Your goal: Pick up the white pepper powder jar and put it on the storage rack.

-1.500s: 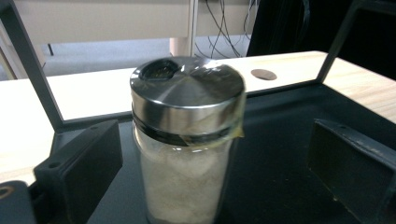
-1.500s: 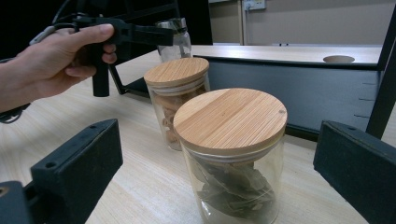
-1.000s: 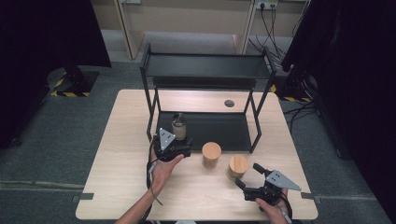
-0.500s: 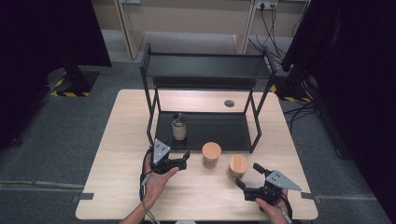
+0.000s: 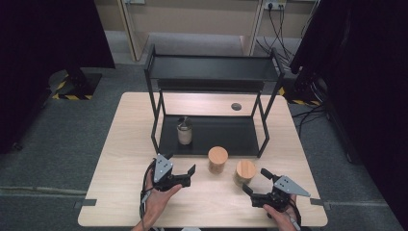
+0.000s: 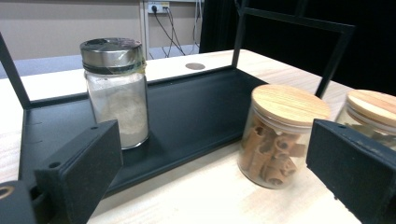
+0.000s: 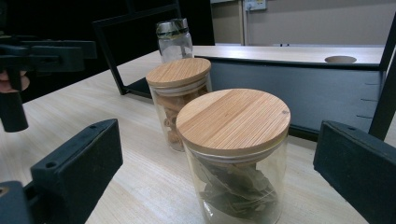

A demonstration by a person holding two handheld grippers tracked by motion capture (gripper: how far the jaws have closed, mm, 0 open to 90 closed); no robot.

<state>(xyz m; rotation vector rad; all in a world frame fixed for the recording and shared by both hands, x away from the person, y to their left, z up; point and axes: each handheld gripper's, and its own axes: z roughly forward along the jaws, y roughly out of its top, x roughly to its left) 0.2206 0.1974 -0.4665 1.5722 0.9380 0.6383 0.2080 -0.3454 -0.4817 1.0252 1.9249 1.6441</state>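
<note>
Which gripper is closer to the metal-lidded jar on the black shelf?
Left. The left gripper sits just in front of the metal-lidded jar, jaws open; the right gripper is farther away, beyond the two wooden-lidded jars.

Three jars are in sight: two glass jars with wooden lids (image 5: 218,159) (image 5: 246,172) and one metal-lidded jar (image 5: 184,130). One black two-tier rack (image 5: 211,67) stands on one wooden table (image 5: 125,144).

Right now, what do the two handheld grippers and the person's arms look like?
Both the left gripper and the right gripper are black, each with two blocky, square-ended jaws and a grey three-cornered plate on top. A dark cable trails from the left one along the forearm. The forearms are bare, with no sleeves in view.
</note>
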